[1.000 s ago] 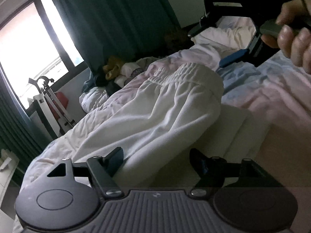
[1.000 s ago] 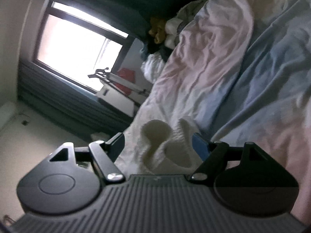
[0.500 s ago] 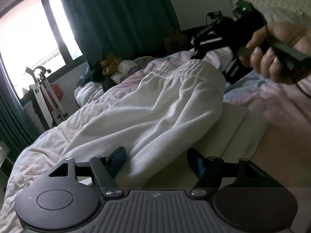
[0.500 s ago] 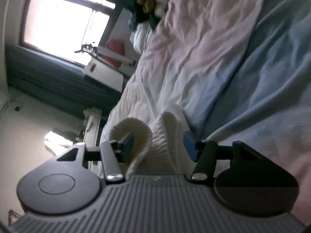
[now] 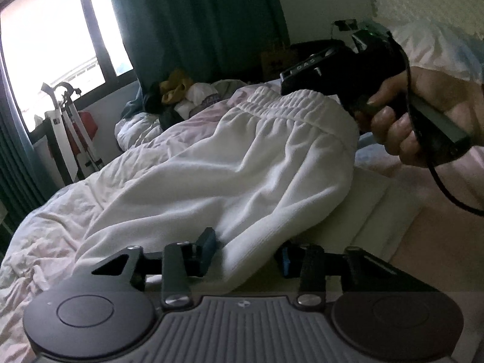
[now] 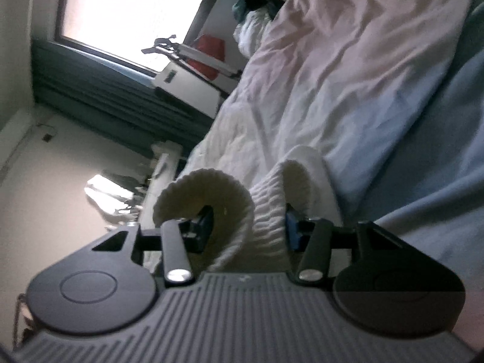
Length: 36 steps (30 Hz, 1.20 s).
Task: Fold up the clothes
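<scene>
White pants [image 5: 230, 169] with a gathered elastic waistband [image 5: 290, 106] lie lifted over the bed. My left gripper [image 5: 246, 254] is shut on the near leg end of the pants, fabric bunched between its blue pads. My right gripper [image 6: 249, 227] is shut on the ribbed waistband [image 6: 266, 214], which curls around its left finger. In the left wrist view the right gripper's body [image 5: 348, 72] and the hand holding it sit at the waistband's far end. A folded white piece [image 5: 372, 208] lies under the pants.
The bed has a rumpled pink and blue sheet [image 6: 348, 69]. A pile of clothes [image 5: 181, 93] lies at the far end by the dark curtain [image 5: 193, 21]. A window [image 5: 51, 42] and a white stand [image 5: 69, 139] are at left.
Both grippers have closed further on the pants. The right gripper has lifted the waistband and moved it nearer to the left gripper.
</scene>
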Available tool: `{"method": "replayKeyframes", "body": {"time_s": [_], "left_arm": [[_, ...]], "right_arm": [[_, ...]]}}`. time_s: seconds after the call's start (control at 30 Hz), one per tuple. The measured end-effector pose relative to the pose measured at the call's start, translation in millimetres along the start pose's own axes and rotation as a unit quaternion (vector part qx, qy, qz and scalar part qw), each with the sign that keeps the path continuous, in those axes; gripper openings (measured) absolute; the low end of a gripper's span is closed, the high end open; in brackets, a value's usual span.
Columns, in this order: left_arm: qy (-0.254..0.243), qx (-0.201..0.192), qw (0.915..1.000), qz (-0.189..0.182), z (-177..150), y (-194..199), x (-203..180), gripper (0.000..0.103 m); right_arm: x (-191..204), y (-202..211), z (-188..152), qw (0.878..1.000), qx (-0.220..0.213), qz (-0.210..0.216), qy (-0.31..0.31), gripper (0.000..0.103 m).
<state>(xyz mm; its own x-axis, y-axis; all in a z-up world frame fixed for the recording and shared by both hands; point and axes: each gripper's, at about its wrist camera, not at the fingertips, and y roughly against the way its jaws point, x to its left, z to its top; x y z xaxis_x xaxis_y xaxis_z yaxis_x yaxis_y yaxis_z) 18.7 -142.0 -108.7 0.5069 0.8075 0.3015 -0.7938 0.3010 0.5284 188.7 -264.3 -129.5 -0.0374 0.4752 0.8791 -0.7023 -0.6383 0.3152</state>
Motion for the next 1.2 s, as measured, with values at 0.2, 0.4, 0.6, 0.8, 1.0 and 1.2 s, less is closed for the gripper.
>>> {"method": "replayKeyframes", "body": {"time_s": [0.2, 0.4, 0.6, 0.8, 1.0, 1.2], "left_arm": [[0.009, -0.002, 0.9999, -0.008, 2.7, 4.4, 5.2, 0.017], [0.038, -0.055, 0.9972, -0.032, 14.3, 30.0, 11.4, 0.011], [0.015, -0.065, 0.9958, -0.062, 17.9, 28.8, -3.8, 0.011], [0.016, -0.019, 0.9962, -0.083, 7.3, 5.5, -7.2, 0.014], [0.041, -0.019, 0.9947, -0.092, 7.3, 6.2, -5.7, 0.02], [0.06, -0.012, 0.9941, -0.09, 14.5, 17.8, -5.3, 0.034]], "right_arm": [[26.0, 10.2, -5.7, 0.999, -0.024, 0.002, 0.037, 0.02], [47.4, 32.8, -2.0, 0.996, -0.067, 0.027, 0.047, 0.018], [40.5, 63.4, 4.3, 0.993, -0.116, 0.0, 0.019, 0.018], [-3.7, 38.9, -5.5, 0.992, -0.085, -0.094, -0.027, 0.018], [-7.2, 41.7, -15.7, 0.989, -0.106, -0.084, -0.055, 0.019], [16.4, 56.5, -30.5, 0.986, -0.117, -0.117, 0.004, 0.022]]}}
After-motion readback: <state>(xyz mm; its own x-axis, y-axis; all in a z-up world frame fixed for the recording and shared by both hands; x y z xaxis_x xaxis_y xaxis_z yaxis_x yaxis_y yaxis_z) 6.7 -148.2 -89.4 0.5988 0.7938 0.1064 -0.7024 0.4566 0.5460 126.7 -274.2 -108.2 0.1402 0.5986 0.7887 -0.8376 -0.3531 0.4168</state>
